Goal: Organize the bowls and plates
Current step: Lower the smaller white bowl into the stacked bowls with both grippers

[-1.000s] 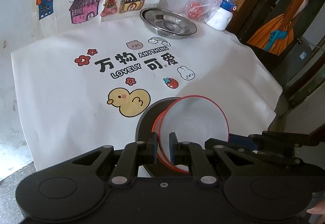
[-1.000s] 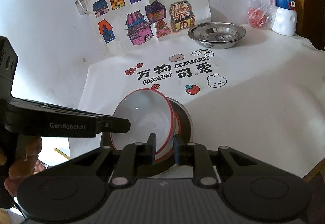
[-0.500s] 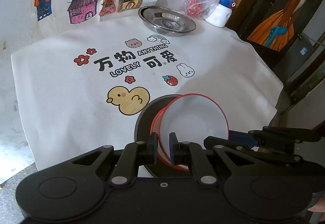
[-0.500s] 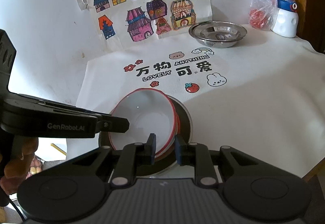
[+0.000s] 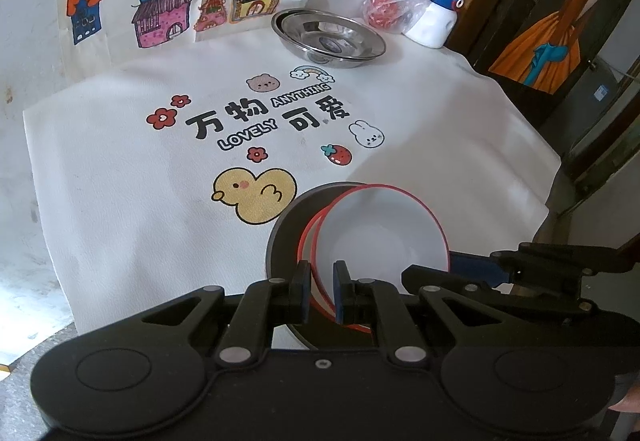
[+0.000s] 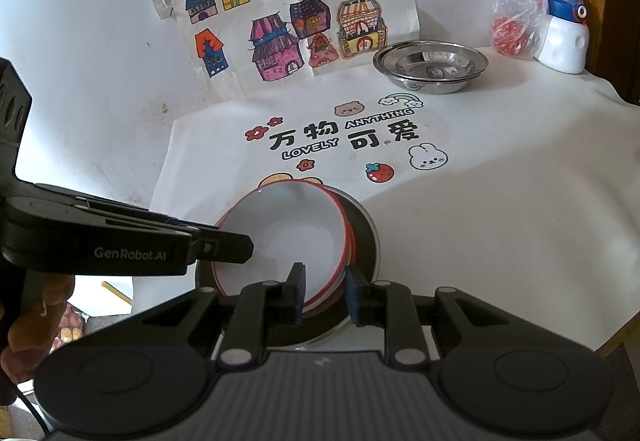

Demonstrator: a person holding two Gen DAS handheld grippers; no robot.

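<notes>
While two red-rimmed white bowls sit nested, tilted, on a dark plate at the mat's near edge, left gripper pinches the rim; right gripper straddles it, slightly parted. Risk: uneven lift, bowls slide off.

Duck print mostly hidden behind bowls, plate partly covered

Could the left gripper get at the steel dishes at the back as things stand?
Probably not right away: the left gripper is closed on the rim of the red-rimmed bowl. The cloth between it and the steel dishes lies bare, so the path is free once it lets go.
</notes>
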